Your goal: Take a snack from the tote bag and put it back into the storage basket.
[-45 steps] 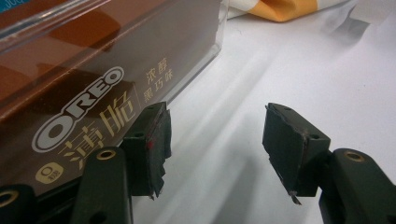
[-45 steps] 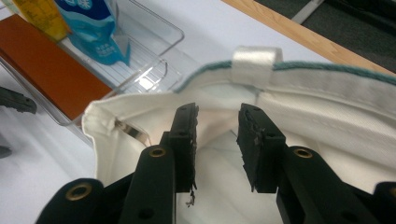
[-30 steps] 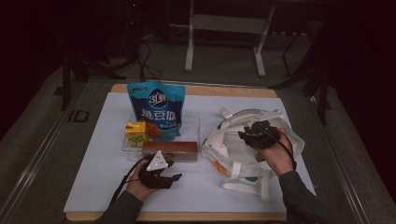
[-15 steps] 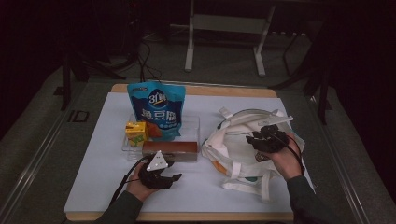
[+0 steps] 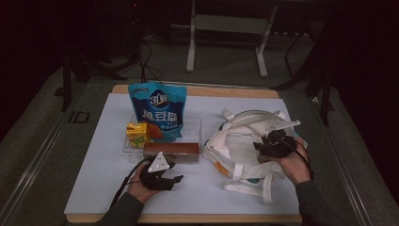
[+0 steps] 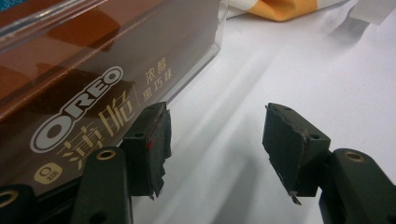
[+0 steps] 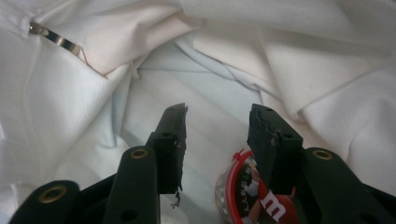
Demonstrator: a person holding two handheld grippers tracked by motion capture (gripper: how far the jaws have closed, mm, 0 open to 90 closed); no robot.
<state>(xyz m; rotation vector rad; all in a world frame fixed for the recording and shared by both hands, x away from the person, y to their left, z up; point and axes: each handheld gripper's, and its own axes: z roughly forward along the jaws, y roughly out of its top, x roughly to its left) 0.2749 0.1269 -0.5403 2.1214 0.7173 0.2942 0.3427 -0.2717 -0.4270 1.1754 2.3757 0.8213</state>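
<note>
Apparently packing snacks into the bag; the scene by part:

M&M's pack point(image 7: 254, 198): a red, round-edged packet lying on the fabric inside the bag, just under the right-hand black jaw in the right gripper view; nothing presses on it.
Tote bag point(image 5: 240, 150): cream canvas with white straps, slumped on the right half of the table, mouth up; a metal clasp point(image 7: 56, 39) glints on its inner wall.
Right gripper point(image 7: 217, 140): inside the bag's mouth, jaws apart with bare fabric between them; they have just been opening, so the packet looks freshly let go.
Left gripper point(image 6: 215, 149): low on the table beside the Oreo box, jaws parted and empty, one pad point(image 6: 156, 140) just beside the box's long face.
Oreo box point(image 5: 171, 150): brown carton lying flat at the front edge of the clear tray.
Clear tray point(image 5: 195, 125): holds a blue stand-up pouch point(image 5: 159, 110) and a small yellow juice carton point(image 5: 137, 133).
Table cover point(image 5: 94, 179): pale sheet on a wooden top.
Doing it well: I would lift the right gripper straight out with the jaws held wide, so no pad snags a fold or strap and drags the packet back up.
Next pick, my guess: the Oreo box; square the left jaws across its narrow width before closing, since the present angle would only graze one side.
</note>
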